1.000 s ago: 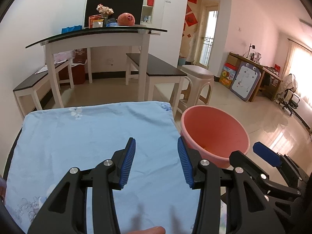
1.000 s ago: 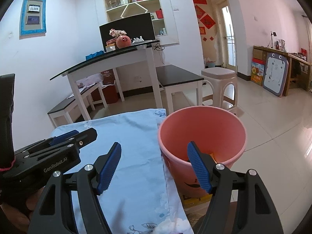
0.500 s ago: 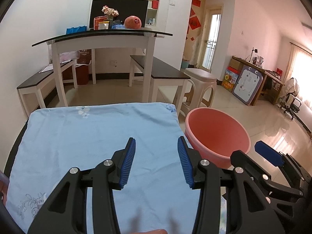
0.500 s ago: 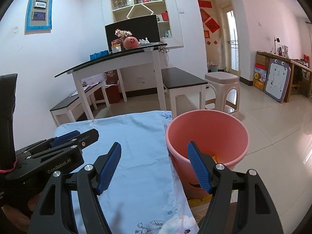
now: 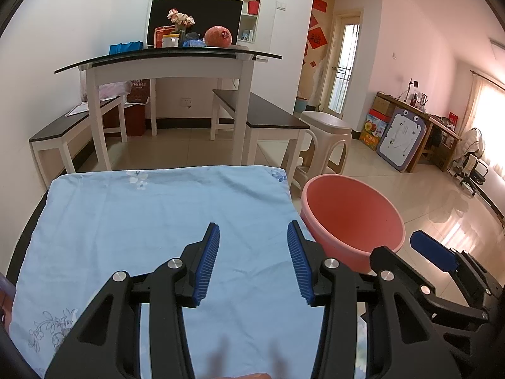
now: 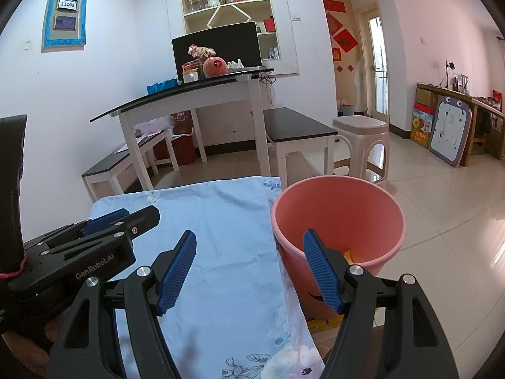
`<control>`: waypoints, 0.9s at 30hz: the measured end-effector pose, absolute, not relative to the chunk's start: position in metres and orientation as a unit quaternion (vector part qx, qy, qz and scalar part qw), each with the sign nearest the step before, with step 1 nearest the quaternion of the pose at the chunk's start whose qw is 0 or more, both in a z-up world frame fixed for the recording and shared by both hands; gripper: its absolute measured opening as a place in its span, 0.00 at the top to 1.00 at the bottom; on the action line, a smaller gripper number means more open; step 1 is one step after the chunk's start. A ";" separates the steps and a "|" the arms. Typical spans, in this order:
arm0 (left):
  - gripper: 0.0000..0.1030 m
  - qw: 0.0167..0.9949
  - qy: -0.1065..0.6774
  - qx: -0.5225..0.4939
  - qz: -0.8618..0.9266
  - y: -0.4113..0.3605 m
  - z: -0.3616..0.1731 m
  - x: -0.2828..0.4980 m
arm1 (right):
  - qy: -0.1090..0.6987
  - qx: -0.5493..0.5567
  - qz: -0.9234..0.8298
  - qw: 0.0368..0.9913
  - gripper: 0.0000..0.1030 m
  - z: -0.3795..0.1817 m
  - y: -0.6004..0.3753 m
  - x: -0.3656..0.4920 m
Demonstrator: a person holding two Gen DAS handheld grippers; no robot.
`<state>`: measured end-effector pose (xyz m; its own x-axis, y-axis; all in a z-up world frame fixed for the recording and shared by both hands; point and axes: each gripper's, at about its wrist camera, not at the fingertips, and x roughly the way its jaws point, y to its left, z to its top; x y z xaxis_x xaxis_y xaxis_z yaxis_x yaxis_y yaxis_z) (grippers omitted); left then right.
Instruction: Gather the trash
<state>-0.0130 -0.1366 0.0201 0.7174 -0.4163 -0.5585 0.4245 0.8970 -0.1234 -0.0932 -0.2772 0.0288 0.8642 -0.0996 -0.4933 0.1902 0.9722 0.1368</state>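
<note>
Left wrist view shows your left gripper (image 5: 252, 262) low in the middle of the frame, with its blue jaws apart and nothing between them. Under it lies a light blue cloth (image 5: 142, 221) with small flowers printed on it, spread flat over the bench. Just beside the right edge of the cloth stands the pink bucket (image 5: 350, 221), at the right of the middle of the frame. In the lower right corner you can see part of your right gripper (image 5: 432, 249). Right wrist view shows your right gripper (image 6: 249, 268) with its jaws wide apart and holding nothing. One blue pad sits over the cloth (image 6: 221, 221) and the other sits in front of the bucket (image 6: 337, 218) wall. Deep inside the bucket you can see a small orange bit of trash (image 6: 347, 255), but it is too hidden to tell what it is. Your left gripper (image 6: 104, 221) shows at the left side of this frame, over the cloth. At the back of the room stands a white table (image 5: 170, 63) with a round red thing (image 5: 217, 35) on top.
</note>
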 end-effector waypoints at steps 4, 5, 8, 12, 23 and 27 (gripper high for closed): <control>0.56 0.927 0.300 0.006 -0.227 -0.136 0.020 -0.013 | 0.251 0.092 -0.074 0.961 0.33 0.027 -0.277 -0.093; 0.56 0.927 0.300 0.006 -0.227 -0.136 0.020 -0.013 | 0.251 0.092 -0.075 0.961 0.33 0.027 -0.277 -0.093; 0.56 0.927 0.300 0.007 -0.226 -0.136 0.020 -0.013 | 0.252 0.092 -0.074 0.961 0.33 0.027 -0.277 -0.093; 0.56 0.927 0.301 0.007 -0.225 -0.133 0.019 -0.014 | 0.254 0.093 -0.073 0.960 0.33 0.024 -0.279 -0.092; 0.56 0.926 0.304 0.007 -0.222 -0.131 0.014 -0.012 | 0.254 0.092 -0.073 0.960 0.33 0.025 -0.279 -0.091; 0.56 0.926 0.305 0.007 -0.221 -0.133 0.013 -0.011 | 0.254 0.093 -0.074 0.960 0.33 0.025 -0.278 -0.091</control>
<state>-0.0110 -0.1334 0.0135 0.7160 -0.4051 -0.5685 0.4137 0.9022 -0.1218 -0.0911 -0.2784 0.0251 0.8596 -0.0942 -0.5022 0.1885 0.9720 0.1403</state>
